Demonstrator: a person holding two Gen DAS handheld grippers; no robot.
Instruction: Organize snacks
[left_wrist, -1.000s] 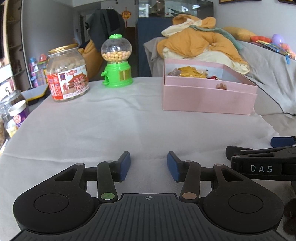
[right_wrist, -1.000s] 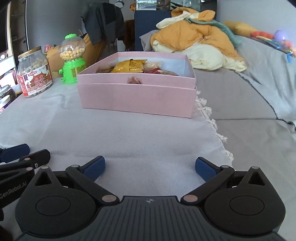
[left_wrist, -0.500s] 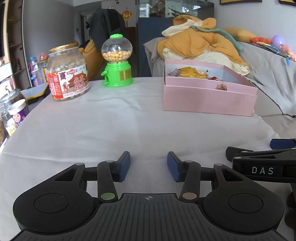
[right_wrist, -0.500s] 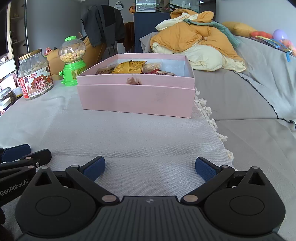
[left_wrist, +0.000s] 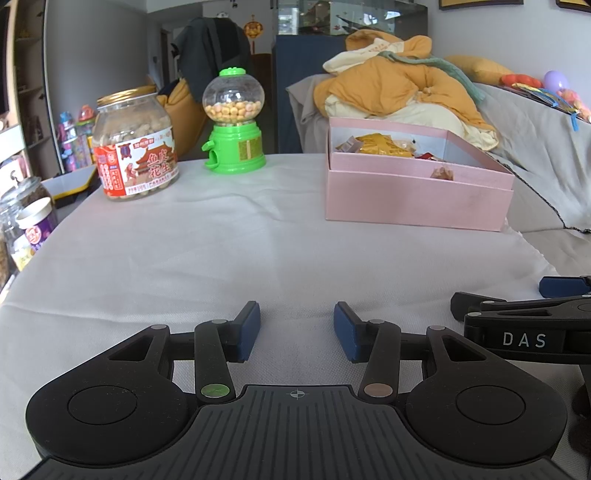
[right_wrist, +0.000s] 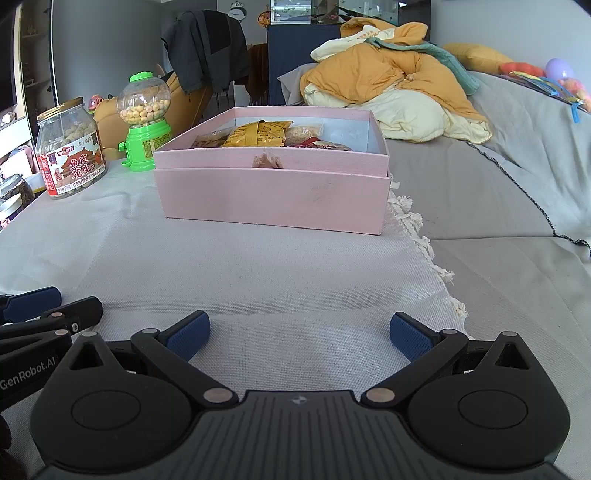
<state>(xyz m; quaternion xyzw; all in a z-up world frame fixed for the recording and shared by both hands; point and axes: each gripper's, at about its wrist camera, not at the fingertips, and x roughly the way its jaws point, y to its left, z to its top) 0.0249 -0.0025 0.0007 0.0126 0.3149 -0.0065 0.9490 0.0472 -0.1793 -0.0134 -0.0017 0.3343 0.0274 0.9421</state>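
A pink open box (left_wrist: 417, 201) (right_wrist: 271, 197) stands on the white tablecloth (left_wrist: 221, 251), holding a yellow snack packet (right_wrist: 258, 134) and several other packets. A small brown tab (right_wrist: 266, 161) sits on the box's front wall. To the left are a peanut jar (left_wrist: 135, 147) (right_wrist: 70, 151) with a gold lid and a green candy dispenser (left_wrist: 234, 122) (right_wrist: 144, 122). My left gripper (left_wrist: 296, 328) hovers open and empty over bare cloth near the front. My right gripper (right_wrist: 300, 332) is open wider, also empty, just right of the left one, short of the box.
Small jars (left_wrist: 26, 225) stand at the table's left edge. The fringed cloth edge (right_wrist: 424, 243) meets a grey sofa (right_wrist: 498, 184) on the right. Piled yellow and cream bedding (right_wrist: 395, 92) lies behind the box, and toys (left_wrist: 554, 88) rest on the sofa back.
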